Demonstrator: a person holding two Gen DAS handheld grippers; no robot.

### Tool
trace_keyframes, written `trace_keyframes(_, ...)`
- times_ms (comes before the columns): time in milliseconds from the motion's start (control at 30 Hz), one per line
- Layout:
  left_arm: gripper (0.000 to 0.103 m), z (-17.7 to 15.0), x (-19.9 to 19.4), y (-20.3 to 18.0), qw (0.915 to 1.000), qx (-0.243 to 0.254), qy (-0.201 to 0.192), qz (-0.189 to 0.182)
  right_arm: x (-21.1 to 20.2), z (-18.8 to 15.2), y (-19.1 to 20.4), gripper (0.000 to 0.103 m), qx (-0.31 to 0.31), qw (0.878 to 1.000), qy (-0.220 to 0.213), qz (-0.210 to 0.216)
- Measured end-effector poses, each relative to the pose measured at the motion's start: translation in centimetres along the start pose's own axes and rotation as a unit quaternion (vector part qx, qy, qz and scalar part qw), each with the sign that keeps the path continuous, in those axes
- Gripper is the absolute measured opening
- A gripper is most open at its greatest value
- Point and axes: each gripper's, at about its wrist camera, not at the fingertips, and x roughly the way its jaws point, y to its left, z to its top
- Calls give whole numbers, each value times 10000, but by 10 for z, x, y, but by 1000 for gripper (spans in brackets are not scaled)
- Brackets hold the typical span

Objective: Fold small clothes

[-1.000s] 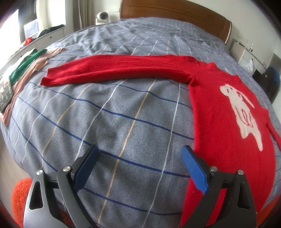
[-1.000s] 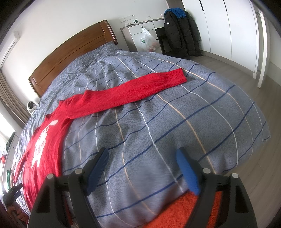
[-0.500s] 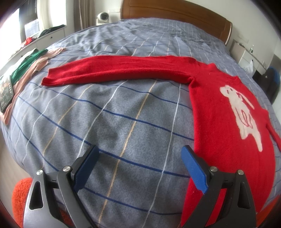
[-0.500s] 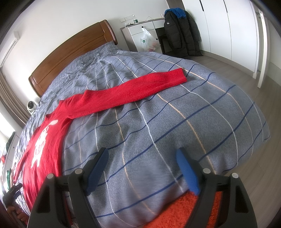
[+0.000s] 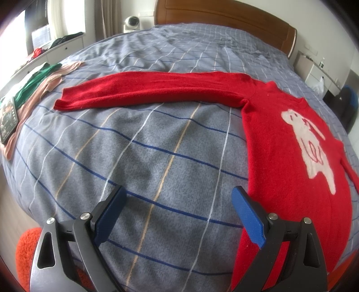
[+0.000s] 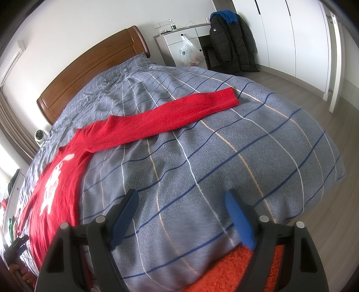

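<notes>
A red sweater (image 5: 280,139) with a white animal figure lies flat on the grey checked bedspread (image 5: 145,146). One sleeve (image 5: 145,92) stretches out to the left in the left wrist view. The other sleeve (image 6: 170,119) stretches to the right in the right wrist view, where the sweater body (image 6: 58,179) lies at the left. My left gripper (image 5: 177,202) is open and empty, hovering over bare bedspread just left of the sweater's hem. My right gripper (image 6: 181,206) is open and empty over bare bedspread (image 6: 246,139), right of the sweater body.
Green and pink clothes (image 5: 38,85) lie at the bed's left edge beside a dark flat item (image 5: 7,121). A wooden headboard (image 5: 224,20) stands at the far end. A white cabinet (image 6: 179,47) and a dark coat (image 6: 231,42) stand right of the bed. An orange rug (image 6: 242,269) lies below.
The left gripper has drifted slightly, so the sweater sits a little higher in its view. The right gripper has barely moved. Both stay open.
</notes>
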Motion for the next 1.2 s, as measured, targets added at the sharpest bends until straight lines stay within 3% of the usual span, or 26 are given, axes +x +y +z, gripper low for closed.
trace_keyframes(1200,96,1,-2,1,10000,-5,-15,14,0,-1,0,79,1,10000,-1,1)
